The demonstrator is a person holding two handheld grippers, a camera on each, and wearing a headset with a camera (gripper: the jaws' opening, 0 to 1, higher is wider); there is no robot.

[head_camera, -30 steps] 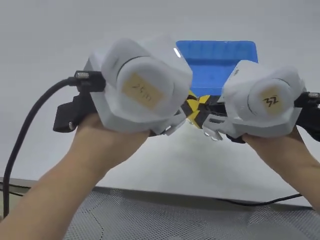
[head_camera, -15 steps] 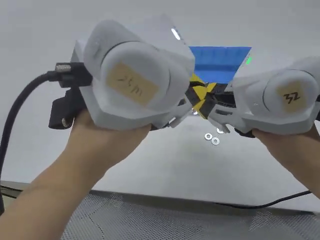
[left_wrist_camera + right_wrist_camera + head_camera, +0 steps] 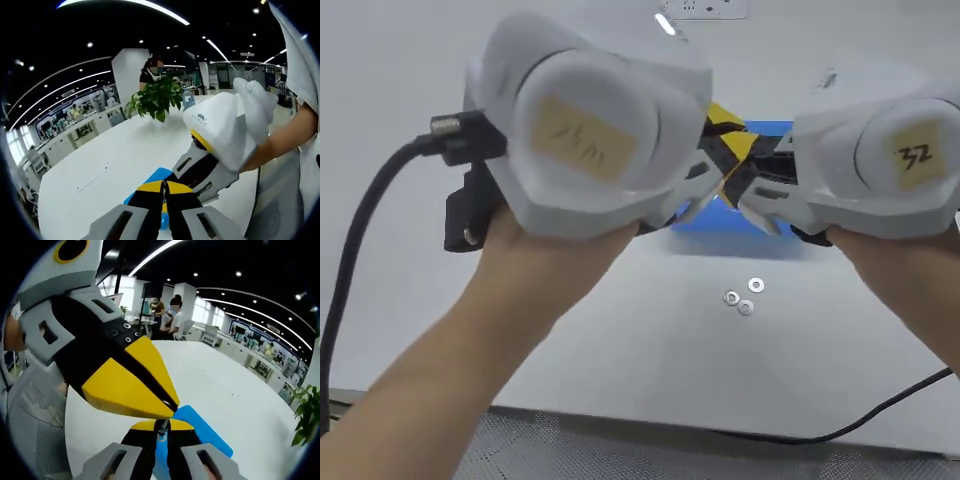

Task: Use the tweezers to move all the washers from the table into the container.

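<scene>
Three small metal washers (image 3: 744,298) lie close together on the white table, in front of the blue container (image 3: 720,218). Both grippers are held up above them, their yellow-and-black jaws meeting tip to tip. The left gripper (image 3: 705,165) (image 3: 163,189) has its jaws pressed together with nothing showing between them. The right gripper (image 3: 745,185) (image 3: 161,426) is shut too, with a thin grey sliver at its tips that I cannot identify. The left gripper's yellow jaw tip (image 3: 170,410) touches the right gripper's tips. The blue container (image 3: 202,432) (image 3: 150,180) lies beyond the jaws.
A black cable (image 3: 375,215) runs from the left gripper down to the left. Another cable (image 3: 860,420) lies along the table's near edge, by a grey mesh surface (image 3: 620,455). A potted plant (image 3: 156,97) and people stand far off.
Both grippers have lifted, jaws still tip to tip, and the three washers under them have come into sight. The head camera has tilted, so the container sits lower in the picture.
</scene>
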